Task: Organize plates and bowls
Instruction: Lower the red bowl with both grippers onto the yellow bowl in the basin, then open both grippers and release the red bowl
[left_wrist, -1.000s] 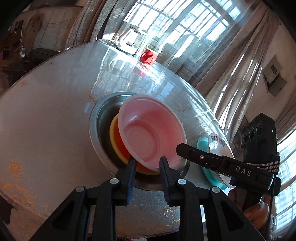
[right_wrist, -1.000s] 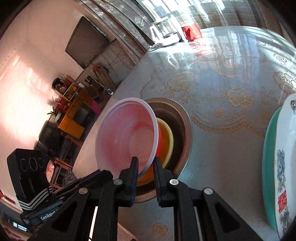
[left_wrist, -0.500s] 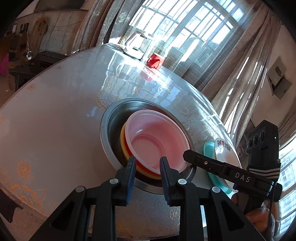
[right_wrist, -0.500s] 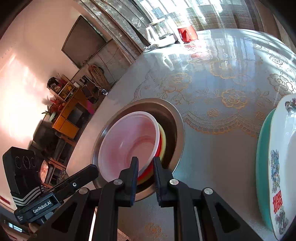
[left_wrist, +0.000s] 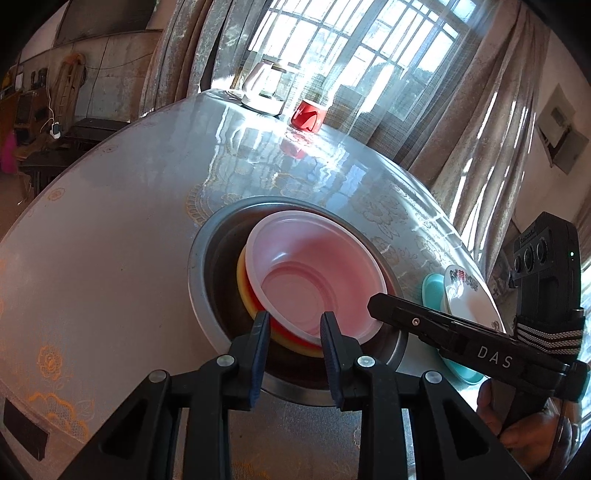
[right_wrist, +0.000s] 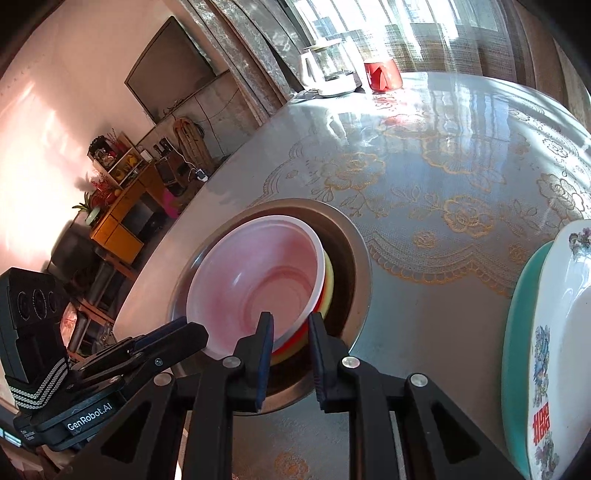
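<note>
My left gripper (left_wrist: 291, 332) and right gripper (right_wrist: 290, 332) both have jaws apart around the pink bowl (left_wrist: 314, 280) rim, which sits mid-frame nested in the metal basin (left_wrist: 207, 295) so the bowls stack.

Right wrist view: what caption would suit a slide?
Pink bowl nested in a steel basin; open right gripper straddles its rim.

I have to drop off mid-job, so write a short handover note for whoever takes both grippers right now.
Left gripper: open, straddling the near rim of the pink bowl, no grip.
Right gripper: open at the same rim.
Pink bowl sits nested on the red and yellow bowls inside the steel basin.
Done: bowls stacked.
Left: the floral plate on the teal plate at the table's right edge may still need placing.
</note>
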